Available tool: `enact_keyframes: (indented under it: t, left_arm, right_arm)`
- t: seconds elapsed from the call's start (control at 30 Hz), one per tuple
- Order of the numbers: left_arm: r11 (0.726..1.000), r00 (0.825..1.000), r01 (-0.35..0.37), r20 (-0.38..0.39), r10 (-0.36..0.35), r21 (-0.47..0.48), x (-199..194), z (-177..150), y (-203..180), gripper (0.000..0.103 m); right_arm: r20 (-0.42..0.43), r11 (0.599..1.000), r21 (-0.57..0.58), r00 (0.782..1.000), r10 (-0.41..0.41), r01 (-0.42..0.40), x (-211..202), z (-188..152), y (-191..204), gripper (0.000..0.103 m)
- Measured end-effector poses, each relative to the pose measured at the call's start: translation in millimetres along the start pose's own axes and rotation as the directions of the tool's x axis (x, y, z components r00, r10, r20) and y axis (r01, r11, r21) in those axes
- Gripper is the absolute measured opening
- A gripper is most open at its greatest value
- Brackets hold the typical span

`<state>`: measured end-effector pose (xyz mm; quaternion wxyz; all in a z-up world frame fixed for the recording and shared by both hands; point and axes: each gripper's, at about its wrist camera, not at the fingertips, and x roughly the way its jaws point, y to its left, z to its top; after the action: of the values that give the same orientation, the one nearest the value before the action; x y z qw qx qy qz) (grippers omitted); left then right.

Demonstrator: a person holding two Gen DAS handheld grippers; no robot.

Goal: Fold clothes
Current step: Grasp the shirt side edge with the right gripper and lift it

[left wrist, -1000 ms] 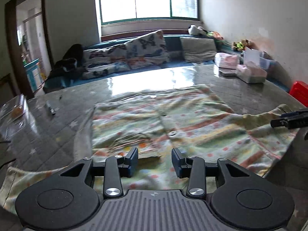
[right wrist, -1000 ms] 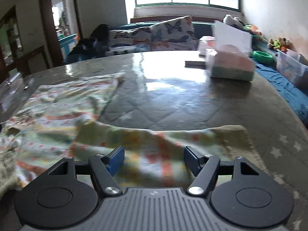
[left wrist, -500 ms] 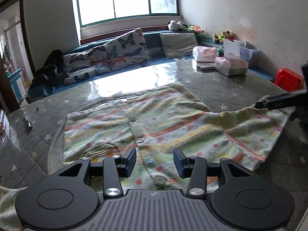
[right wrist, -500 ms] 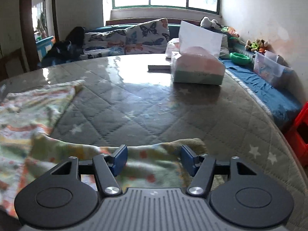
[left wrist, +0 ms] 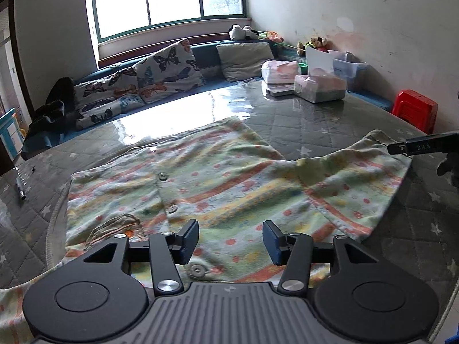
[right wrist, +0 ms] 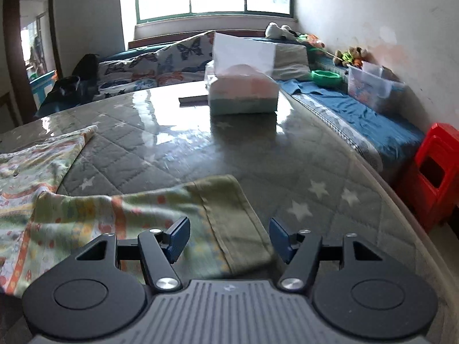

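Item: striped, spotted button-front garment [left wrist: 218,183], spread front-up on the quilted table [left wrist: 330,120], its body directly ahead of the left gripper [left wrist: 231,239]. One sleeve [right wrist: 160,215] runs out flat to that gripper's right; the sleeve's cuff end lies just beyond and between the fingers of the right gripper [right wrist: 228,236].

Left gripper: jaws well apart, holding nothing, poised over the hem edge nearest it, a button [left wrist: 197,270] just below its fingers.

Right gripper: jaws spread wide, nothing clamped (cloth lies under the gap, not pinched).

Also ahead of the right gripper, well beyond the cuff: tissue box [right wrist: 243,94]. To its right, off the table: red stool [right wrist: 433,177].

Risks, as judged: closing on the cuff's top layer alone would let the sleeve twist when carried over; the glossy table cover may let the whole garment slide instead of creasing; a left pinch on the button placket could drag it off-line and skew the fold.
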<state>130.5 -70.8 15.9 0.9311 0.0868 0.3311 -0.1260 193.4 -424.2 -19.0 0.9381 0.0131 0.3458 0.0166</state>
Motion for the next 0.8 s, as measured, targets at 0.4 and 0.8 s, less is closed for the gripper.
enact_keyframes:
  t: [0.4,0.8]
  left_arm:
    - [1.0,1.0,-0.005,-0.012,0.005,-0.003,3.3,0.9,-6.7,0.058]
    - [0.999,0.999,0.035,-0.031,-0.034,0.033,16.2,5.1,-28.3,0.061]
  right_arm:
    - [0.022,1.0,0.018,1.0,0.007,-0.007,-7.0,-8.9,-1.2,0.047]
    - [0.084,0.991,0.101,0.994,0.075,-0.083,-21.7,-0.3,-6.1,0.011]
